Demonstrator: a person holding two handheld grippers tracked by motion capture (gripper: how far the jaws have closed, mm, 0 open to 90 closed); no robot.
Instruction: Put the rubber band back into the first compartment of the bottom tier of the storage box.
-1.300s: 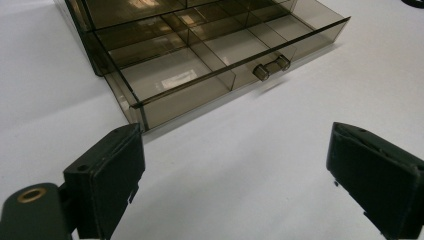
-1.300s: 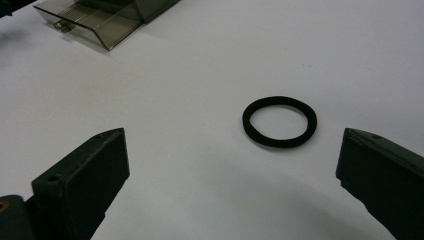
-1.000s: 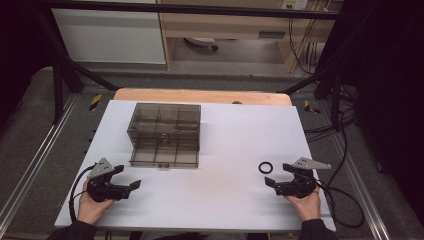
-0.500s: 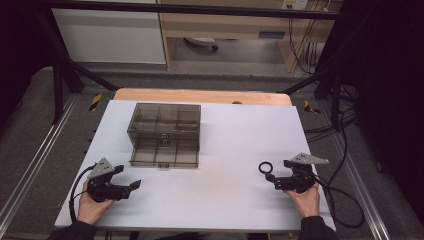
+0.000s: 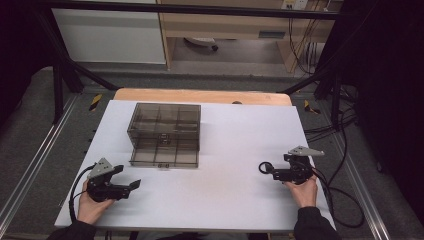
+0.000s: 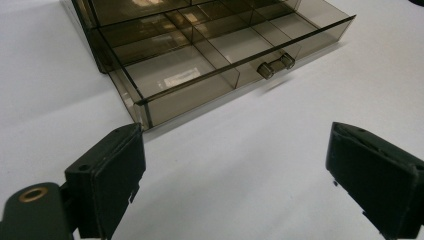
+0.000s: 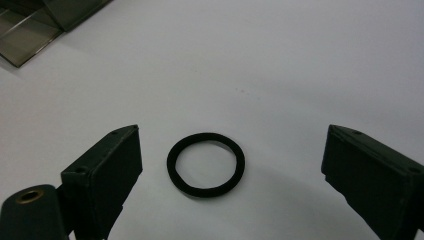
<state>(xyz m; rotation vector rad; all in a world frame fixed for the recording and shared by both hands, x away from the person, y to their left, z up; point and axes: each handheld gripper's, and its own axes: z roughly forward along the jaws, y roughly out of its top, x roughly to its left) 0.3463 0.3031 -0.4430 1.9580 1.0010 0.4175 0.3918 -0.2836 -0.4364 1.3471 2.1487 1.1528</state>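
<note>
Black ring (image 7: pixel 205 164) lies flat between the closing right jaws, untouched

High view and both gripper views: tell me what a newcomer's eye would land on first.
First, the smoky see-through drawer box at the back left of the white table, its lower drawer pulled open toward the left gripper, which waits open just in front of it. Then the small black ring lying flat at the right, between the jaws of the right gripper, which have just been closing and do not yet touch it.
</note>
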